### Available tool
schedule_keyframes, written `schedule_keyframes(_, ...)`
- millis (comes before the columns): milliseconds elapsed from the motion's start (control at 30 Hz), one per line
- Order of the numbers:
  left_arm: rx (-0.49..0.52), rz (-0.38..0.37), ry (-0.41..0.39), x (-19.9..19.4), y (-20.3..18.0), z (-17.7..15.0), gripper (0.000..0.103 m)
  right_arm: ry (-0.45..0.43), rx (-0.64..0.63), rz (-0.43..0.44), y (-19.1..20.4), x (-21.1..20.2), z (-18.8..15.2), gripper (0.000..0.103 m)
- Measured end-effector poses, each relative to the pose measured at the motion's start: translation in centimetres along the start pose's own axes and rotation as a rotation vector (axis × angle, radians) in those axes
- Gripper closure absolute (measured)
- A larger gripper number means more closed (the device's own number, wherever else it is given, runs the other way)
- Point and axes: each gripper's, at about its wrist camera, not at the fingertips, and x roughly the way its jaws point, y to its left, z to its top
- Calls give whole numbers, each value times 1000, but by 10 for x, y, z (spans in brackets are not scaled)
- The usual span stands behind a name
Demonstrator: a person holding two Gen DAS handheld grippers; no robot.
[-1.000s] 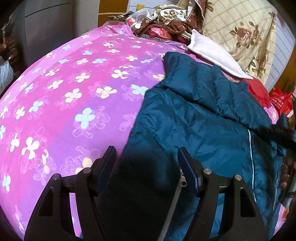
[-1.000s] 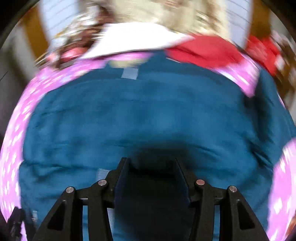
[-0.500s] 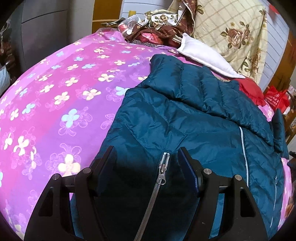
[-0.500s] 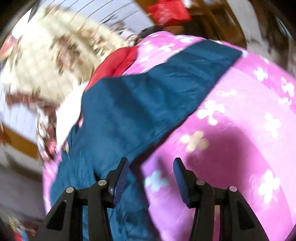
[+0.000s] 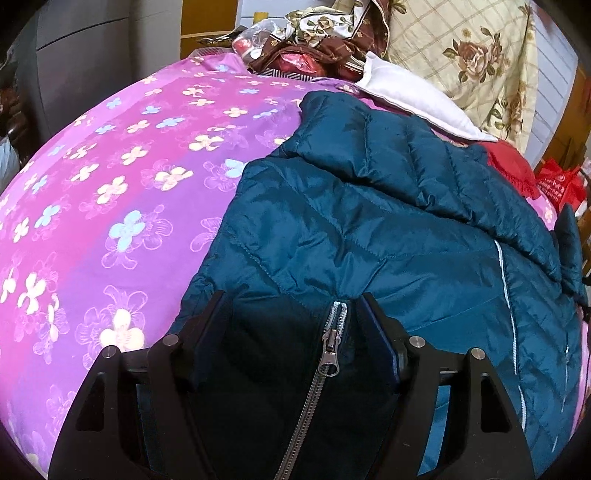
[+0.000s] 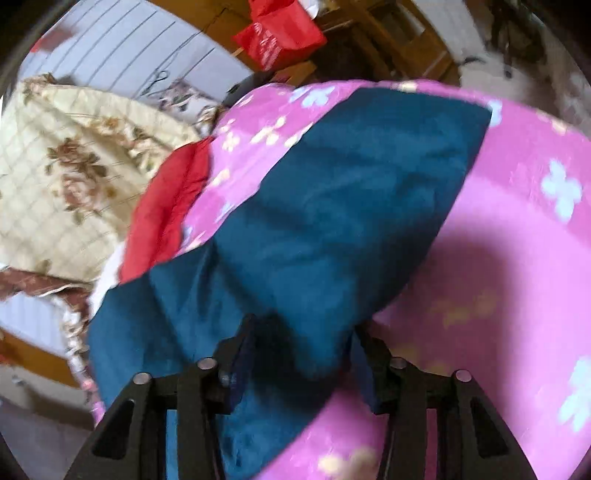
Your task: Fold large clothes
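A teal quilted jacket [image 5: 369,221] lies spread on a pink flowered bedspread [image 5: 110,184]. My left gripper [image 5: 291,301] hovers low over the jacket's near edge. Its jaws stand wide and are opening a little, with the metal zipper pull [image 5: 328,350] between the fingers and nothing pinched. In the blurred right wrist view, one teal sleeve [image 6: 332,203] stretches away across the bedspread [image 6: 498,277]. My right gripper [image 6: 303,332] straddles the sleeve's near part. Its jaws are closing around the puffy fabric, and the pads do not visibly press it.
A white pillow [image 5: 413,99] and a cream rose-patterned quilt [image 5: 461,55] lie beyond the jacket, with a heap of cloths and bags [image 5: 314,48] at the bed's head. A red cloth [image 6: 166,214] lies beside the sleeve. A red bag [image 6: 280,33] and wooden furniture stand past the bed.
The jacket's front has slid under my left gripper, bringing the zipper between its fingers. My right gripper swung from over the jacket's body to the sleeve and rolled; the sleeve now lies between its fingers.
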Motion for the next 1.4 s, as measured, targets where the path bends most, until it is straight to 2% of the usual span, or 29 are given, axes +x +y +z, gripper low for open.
schedule_keyframes(33, 5, 2, 1, 1, -1, 0, 29, 2, -26, -64, 4, 2, 4, 83)
schedule_keyframes(100, 18, 10, 0, 2, -3, -1, 28, -10, -63, -115, 12, -3, 7, 93)
schedule_keyframes(167, 20, 12, 0, 2, -3, -1, 28, -60, -135, -171, 31, -19, 6, 94)
schedule_keyframes(233, 19, 12, 1, 2, -4, -2, 28, -130, -289, -252, 70, -39, 2, 95)
schedule_keyframes(267, 21, 13, 1, 2, -4, -2, 28, -181, -402, -294, 102, -54, -6, 95)
schedule_keyframes(333, 23, 15, 1, 2, -4, -3, 28, -238, -527, -294, 143, -76, -21, 95)
schedule_keyframes(400, 16, 10, 1, 2, -3, -3, 28, -267, -636, -217, 194, -104, -47, 95)
schedule_keyframes(467, -9, -7, 3, -2, 0, -4, 28, -259, -717, -117, 237, -123, -79, 95)
schedule_keyframes(567, -49, -51, 10, -13, 7, -1, 28, -208, -856, 35, 300, -141, -150, 94)
schedule_keyframes(633, -74, -70, -18, -26, 13, 4, 28, -108, -922, 118, 331, -134, -203, 89)
schedule_keyframes(667, -83, -68, -47, -36, 17, 8, 28, -67, -946, 137, 338, -128, -225, 86)
schedule_keyframes(700, -91, -63, -81, -46, 22, 11, 28, -18, -981, 150, 345, -117, -255, 77)
schedule_keyframes(733, -99, -59, -106, -53, 25, 14, 28, 20, -1013, 154, 351, -105, -282, 68)
schedule_keyframes(767, -110, -55, -138, -62, 31, 17, 28, 61, -1043, 154, 354, -91, -310, 66)
schedule_keyframes(833, -125, -39, -176, -73, 42, 22, 28, 144, -1094, 122, 348, -63, -364, 65)
schedule_keyframes(933, -150, -31, -179, -76, 56, 27, 28, 217, -1139, 53, 326, -37, -405, 65)
schedule_keyframes(1000, -171, -43, -160, -73, 64, 28, 28, 206, -1162, 34, 311, -41, -414, 65)
schedule_keyframes(1100, -187, -52, -140, -70, 71, 27, 28, 200, -1180, 83, 287, -76, -411, 65)
schedule_keyframes(1233, -206, -57, -132, -67, 79, 27, 28, 135, -1083, 175, 262, -140, -367, 65)
schedule_keyframes(1300, -208, -60, -121, -63, 79, 26, 28, 41, -985, 202, 249, -169, -330, 65)
schedule_keyframes(1333, -207, -60, -116, -62, 79, 26, 28, -1, -942, 194, 245, -175, -315, 64)
schedule_keyframes(1400, -206, -61, -106, -59, 80, 25, 28, -97, -852, 121, 237, -177, -282, 64)
